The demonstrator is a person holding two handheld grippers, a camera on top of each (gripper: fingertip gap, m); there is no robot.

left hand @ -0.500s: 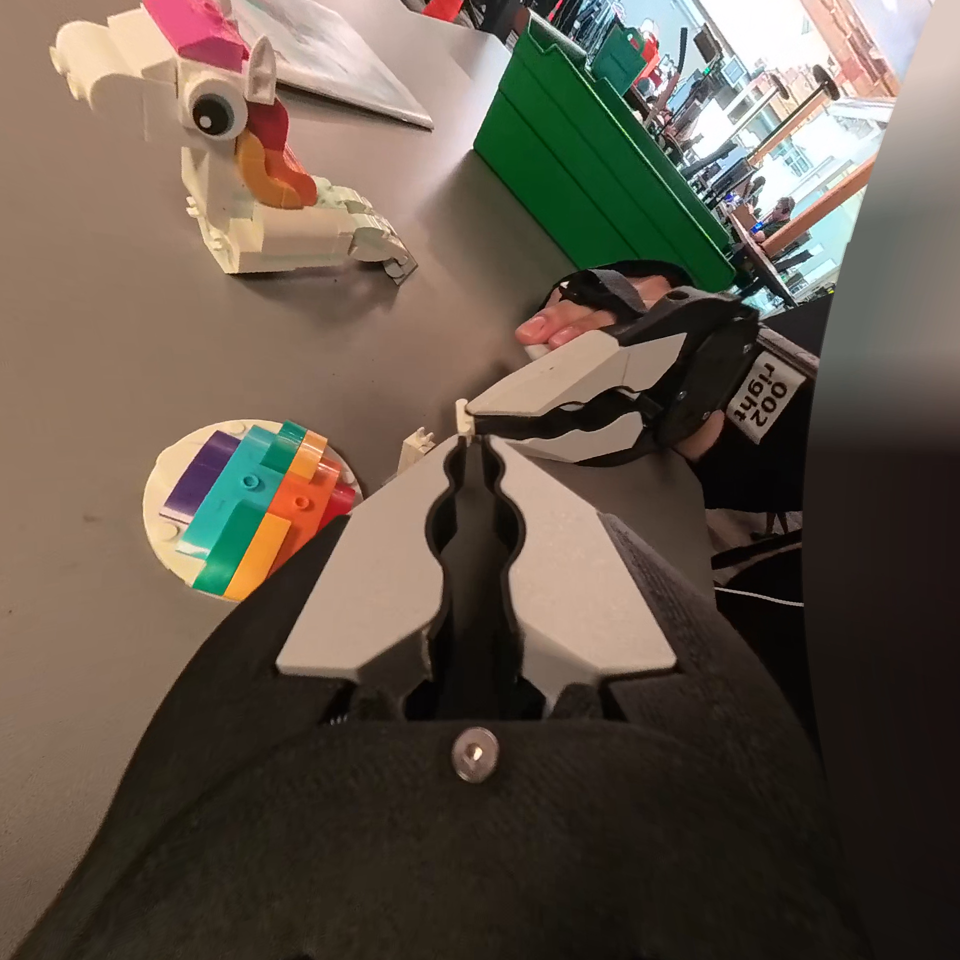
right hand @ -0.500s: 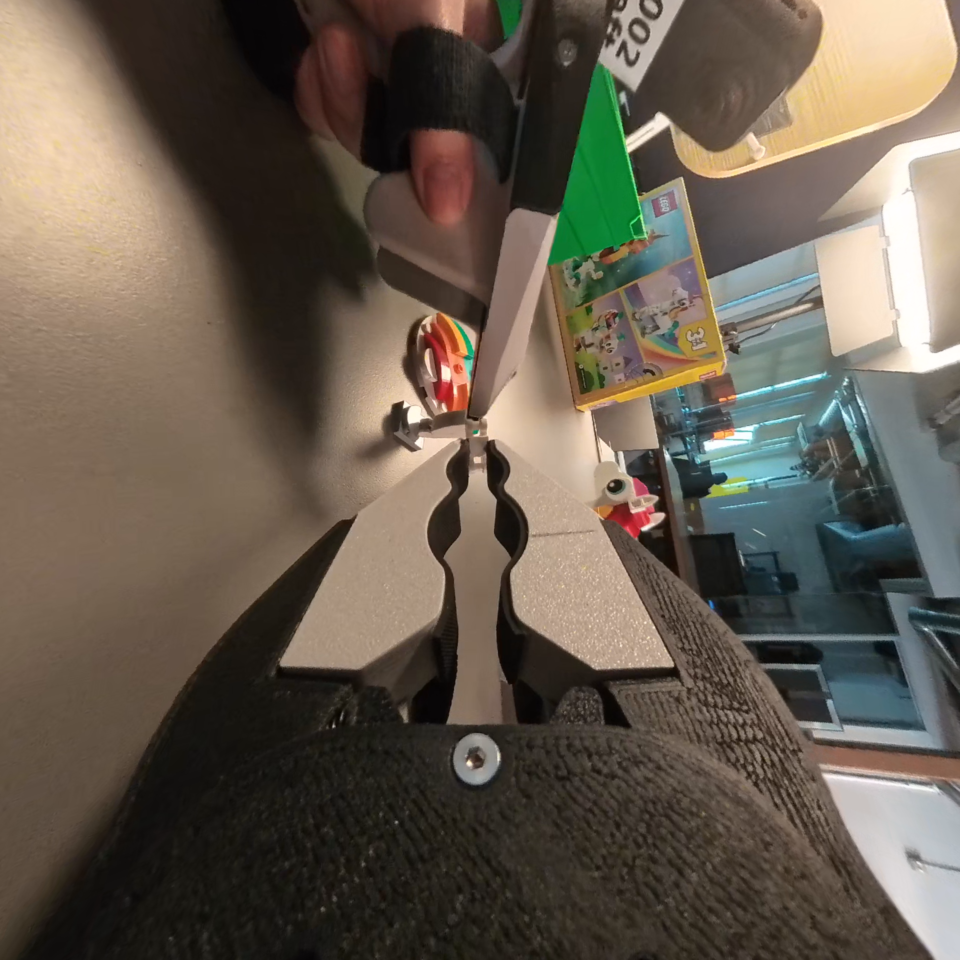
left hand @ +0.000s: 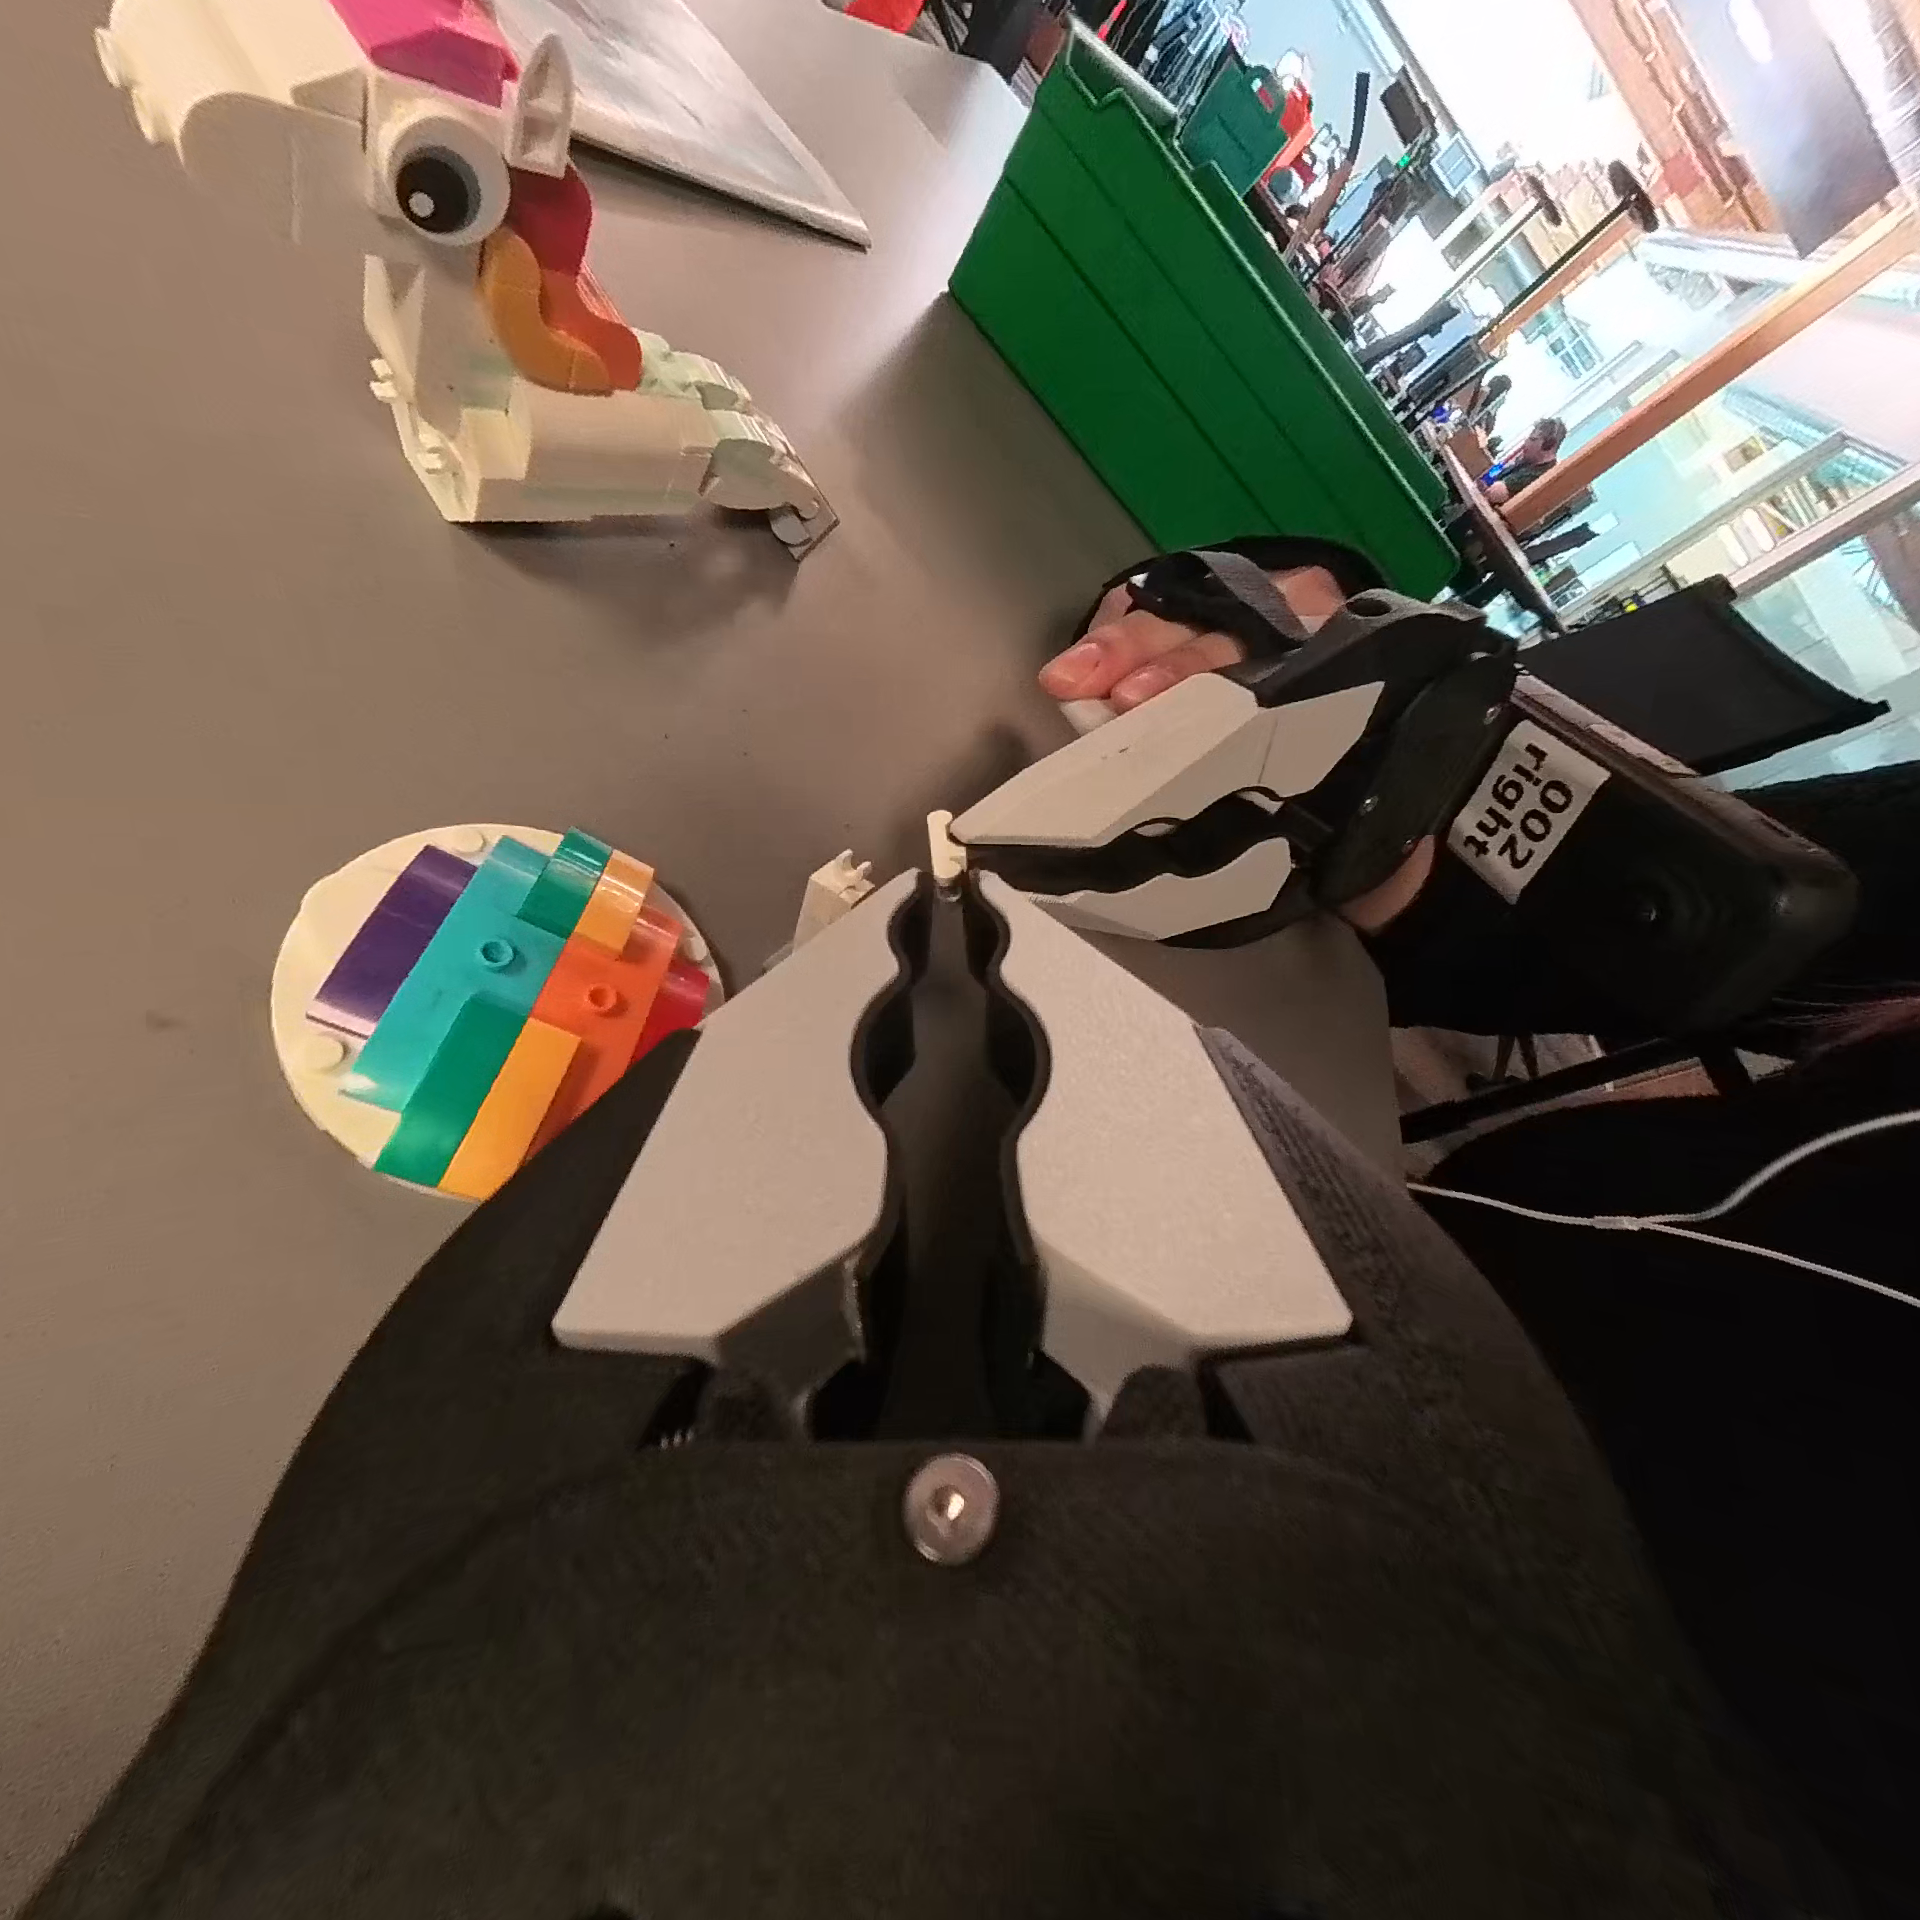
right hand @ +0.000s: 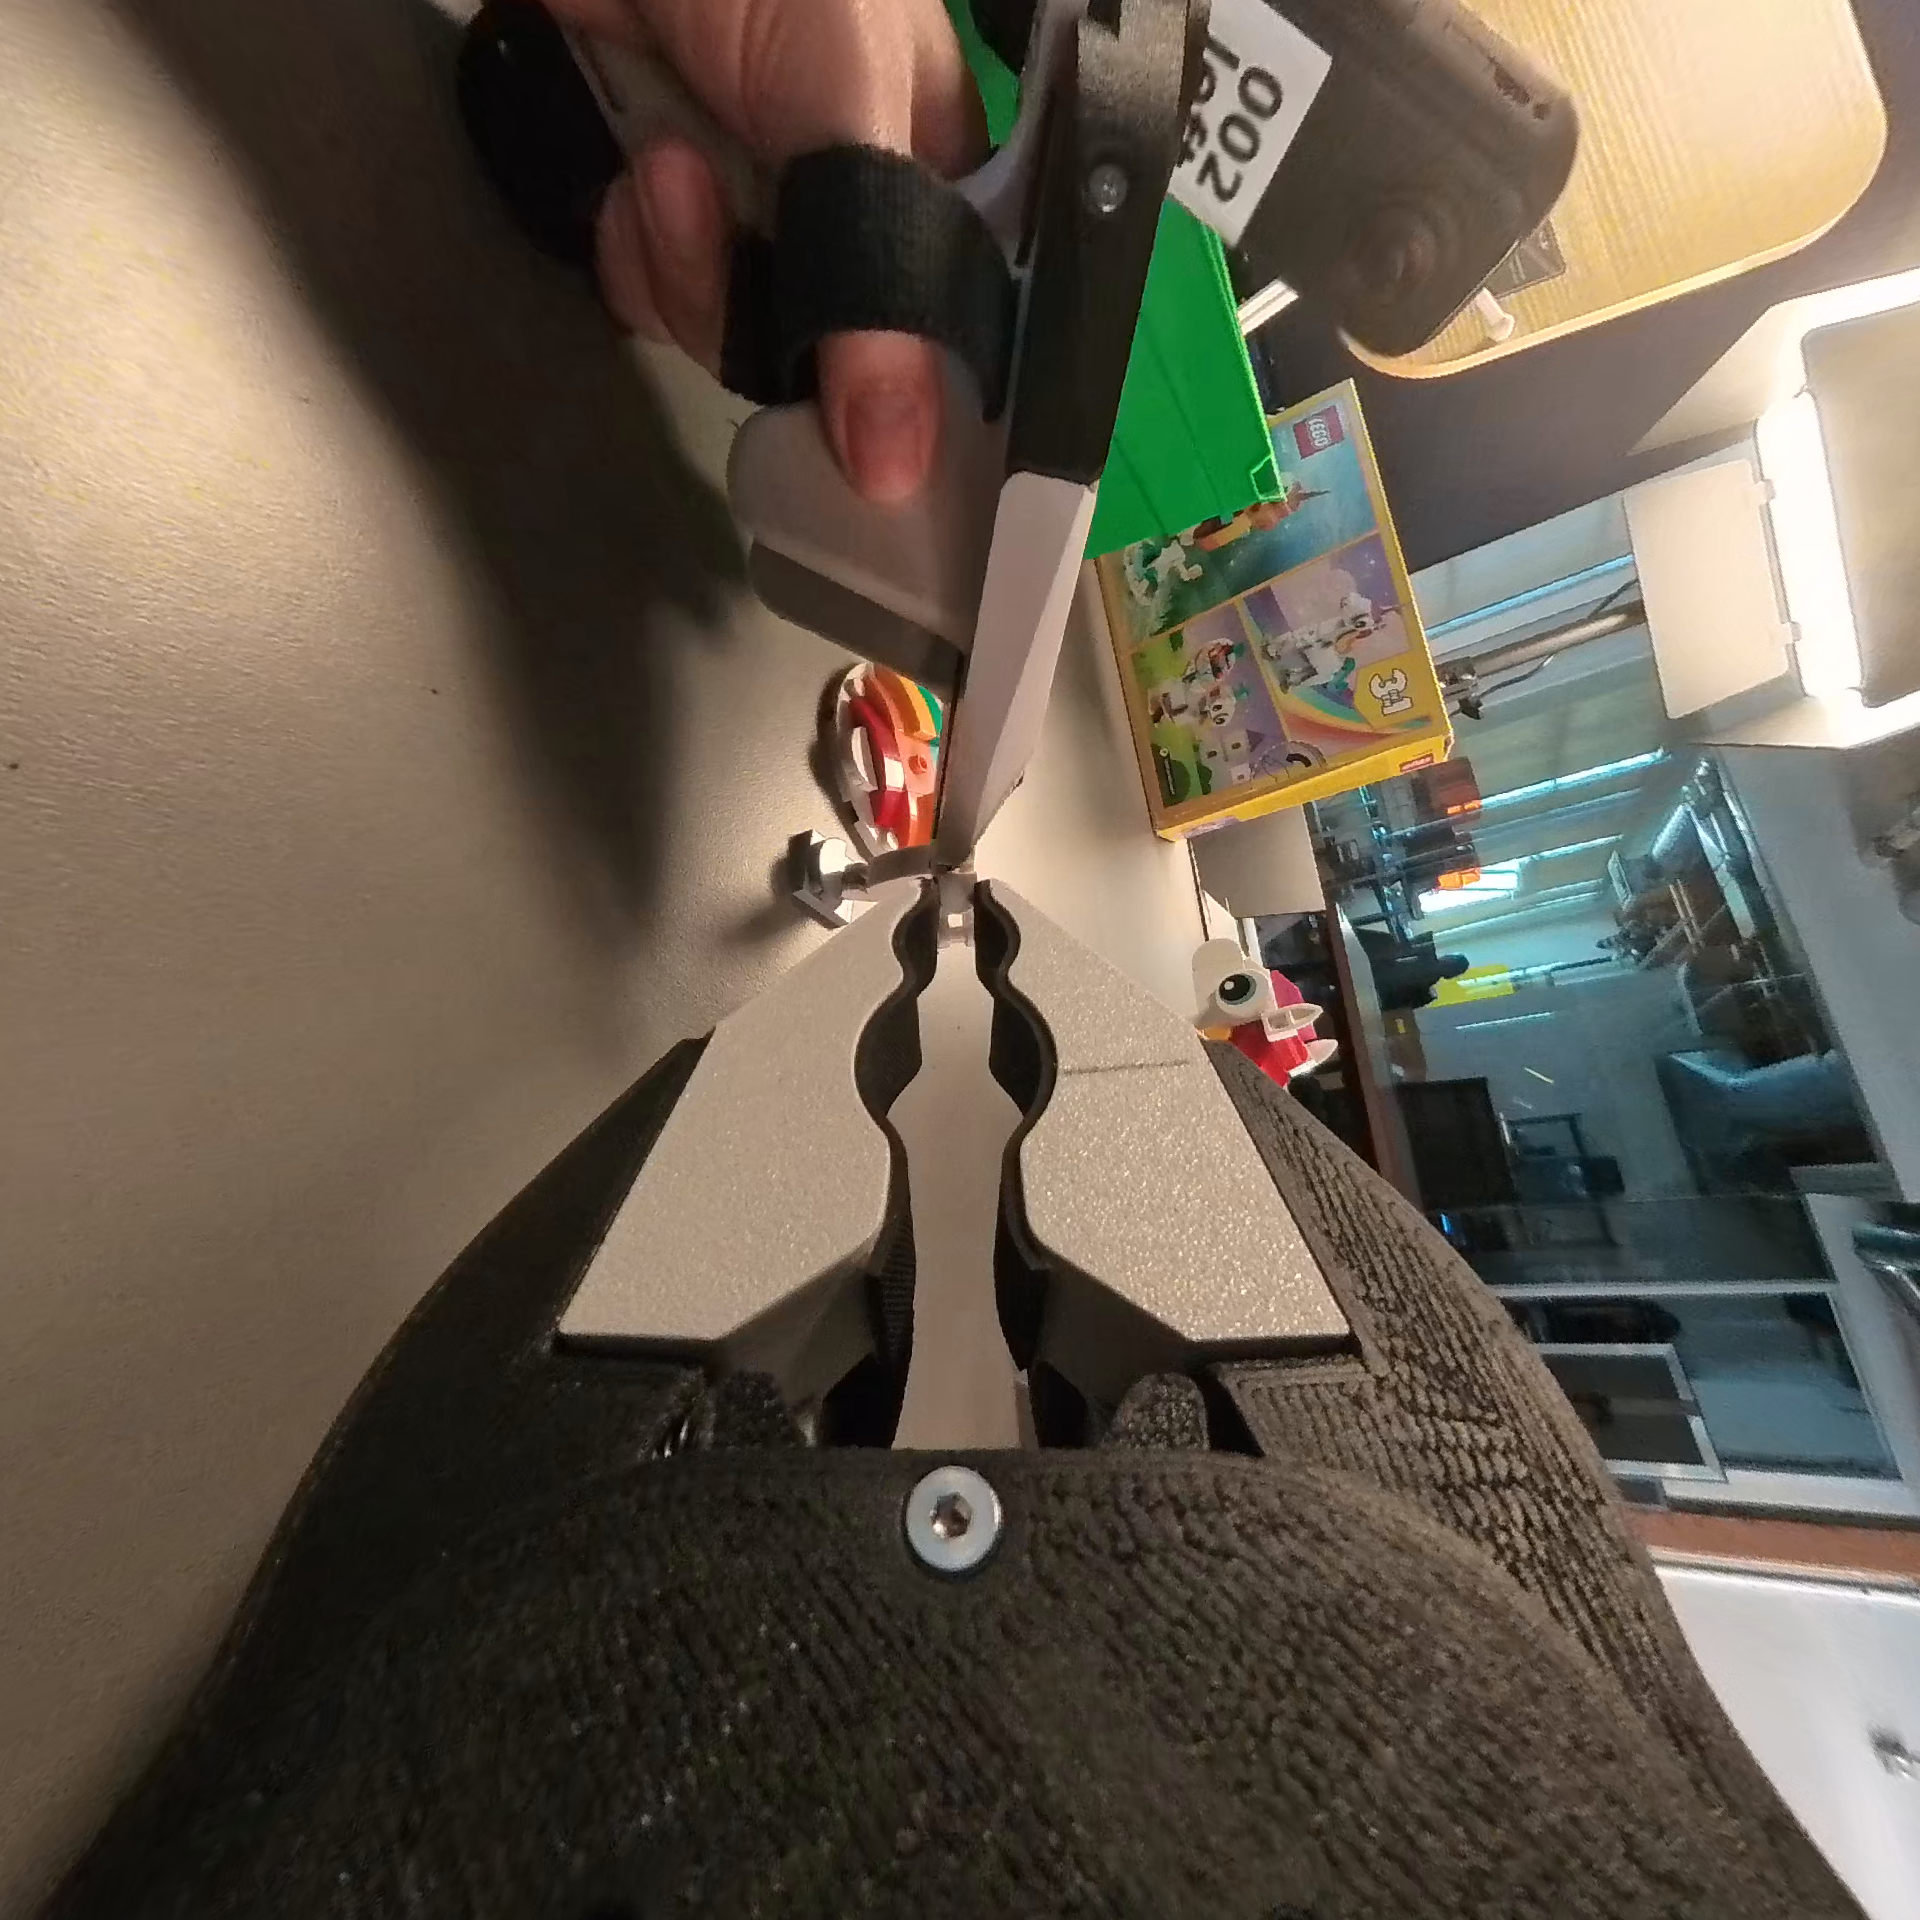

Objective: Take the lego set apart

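Left claw [left hand: 943,896] and right claw [left hand: 961,840], tips meeting, both pinched closed on one small white lego piece [left hand: 940,844] held above the grey surface [left hand: 208,727]. Nearby lie the rainbow disc [left hand: 488,1013] and the unicorn body [left hand: 540,343].

A white label with black characters sits on the black body of the right tool [left hand: 961,854], and a matching one on the left tool [right hand: 951,847]. The yellow toy box [right hand: 1273,623] on the counter [right hand: 260,727] carries a brand logo and printed markings.
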